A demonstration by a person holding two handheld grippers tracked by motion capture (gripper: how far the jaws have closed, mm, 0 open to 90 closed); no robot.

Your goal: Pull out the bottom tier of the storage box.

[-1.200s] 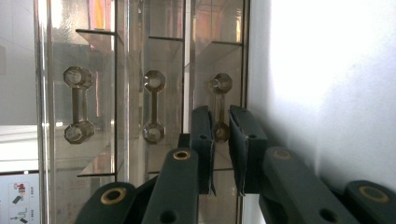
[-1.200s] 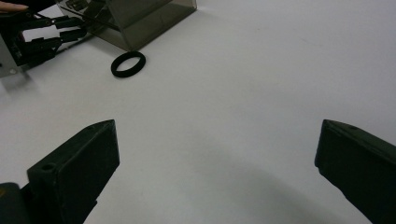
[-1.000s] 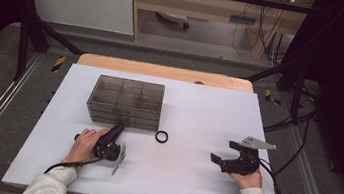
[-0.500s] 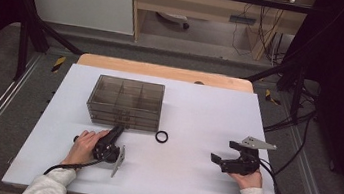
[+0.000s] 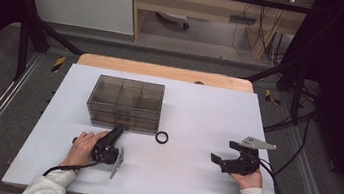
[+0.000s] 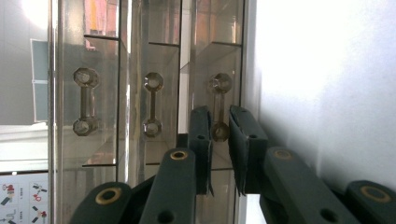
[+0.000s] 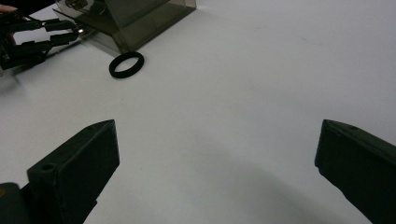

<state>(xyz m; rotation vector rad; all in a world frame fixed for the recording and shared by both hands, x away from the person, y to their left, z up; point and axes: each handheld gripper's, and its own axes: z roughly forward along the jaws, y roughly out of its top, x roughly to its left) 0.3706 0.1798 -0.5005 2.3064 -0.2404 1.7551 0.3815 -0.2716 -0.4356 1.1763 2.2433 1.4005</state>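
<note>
Left tool (image 6: pixel 219 140) nearly closed around the drawer handle (image 6: pixel 218 107) of the smoky organiser box (image 5: pixel 126 102), apparently gripping to pull; right tool (image 7: pixel 219 172) rests wide open, empty, near the tabletop's (image 5: pixel 198 110) right edge.

The high view is evenly lit from above: the white table (image 5: pixel 189 180) reads bright while the floor and frame from nine to three o'clock sink into near-black. Shadows under the smoky box (image 5: pixel 126 103) are short and soft. The left gripper view is blown out at two o'clock (pure white glare on the tabletop), and the near jaws are soft. The right gripper view is dimmer and greyish, with a broad soft shadow at six o'clock and blurred jaw edges.
</note>
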